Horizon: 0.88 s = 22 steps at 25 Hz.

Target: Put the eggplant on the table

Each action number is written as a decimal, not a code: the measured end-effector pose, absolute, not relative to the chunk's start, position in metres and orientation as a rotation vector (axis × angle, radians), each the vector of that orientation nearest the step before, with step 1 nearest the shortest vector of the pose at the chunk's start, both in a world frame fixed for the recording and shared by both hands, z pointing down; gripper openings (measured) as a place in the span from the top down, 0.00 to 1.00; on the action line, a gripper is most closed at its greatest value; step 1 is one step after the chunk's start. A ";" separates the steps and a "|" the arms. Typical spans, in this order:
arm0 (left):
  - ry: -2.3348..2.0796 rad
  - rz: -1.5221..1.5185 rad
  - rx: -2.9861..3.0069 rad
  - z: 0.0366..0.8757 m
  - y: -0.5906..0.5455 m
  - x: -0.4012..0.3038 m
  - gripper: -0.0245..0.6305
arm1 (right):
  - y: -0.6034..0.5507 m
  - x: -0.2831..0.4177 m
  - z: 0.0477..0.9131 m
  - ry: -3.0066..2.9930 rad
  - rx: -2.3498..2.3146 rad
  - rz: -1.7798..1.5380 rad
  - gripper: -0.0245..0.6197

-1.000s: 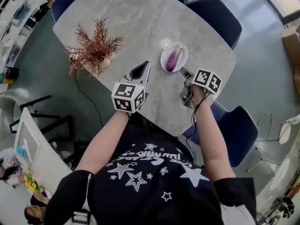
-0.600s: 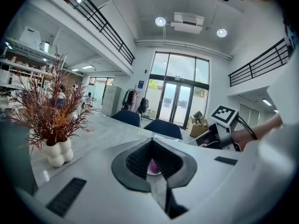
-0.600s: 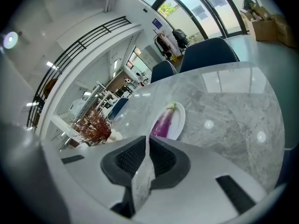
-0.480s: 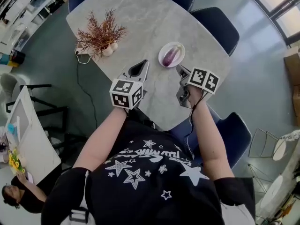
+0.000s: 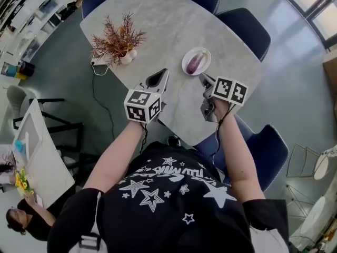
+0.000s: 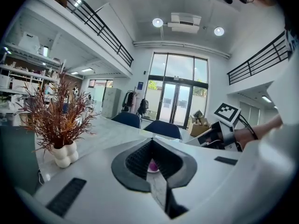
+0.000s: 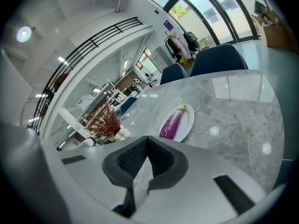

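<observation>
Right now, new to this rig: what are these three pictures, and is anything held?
No robot: a person holds a two-jaw gripper in each hand, each carrying a marker cube. The head view looks steeply down from the person's head at the left gripper and right gripper over a grey table's near edge. The other two pictures come from cameras riding on each gripper, looking along its jaws. On the table: a purple eggplant on a white plate, and a dried reddish plant in a white vase. Both grippers' jaws are together with nothing between them, so nothing is held.
</observation>
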State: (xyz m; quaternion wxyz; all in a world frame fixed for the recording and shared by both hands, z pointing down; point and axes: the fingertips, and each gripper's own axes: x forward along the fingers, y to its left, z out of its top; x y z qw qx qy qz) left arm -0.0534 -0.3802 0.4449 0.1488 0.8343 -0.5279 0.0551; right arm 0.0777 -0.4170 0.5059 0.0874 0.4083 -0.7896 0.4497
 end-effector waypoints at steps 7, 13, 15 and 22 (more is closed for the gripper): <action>-1.474 0.119 2.402 0.435 -0.339 -0.057 0.95 | -0.379 0.068 0.485 -2.404 1.237 1.273 0.95; -1.460 0.121 2.408 0.433 -0.301 -0.074 0.95 | -0.335 0.053 0.476 -2.433 1.275 1.261 0.95; -1.454 0.115 2.418 0.430 -0.286 -0.077 0.95 | -0.316 0.051 0.474 -2.435 1.283 1.266 0.95; -1.428 0.085 2.442 0.425 -0.219 -0.083 0.95 | -0.249 0.045 0.462 -2.445 1.336 1.191 0.95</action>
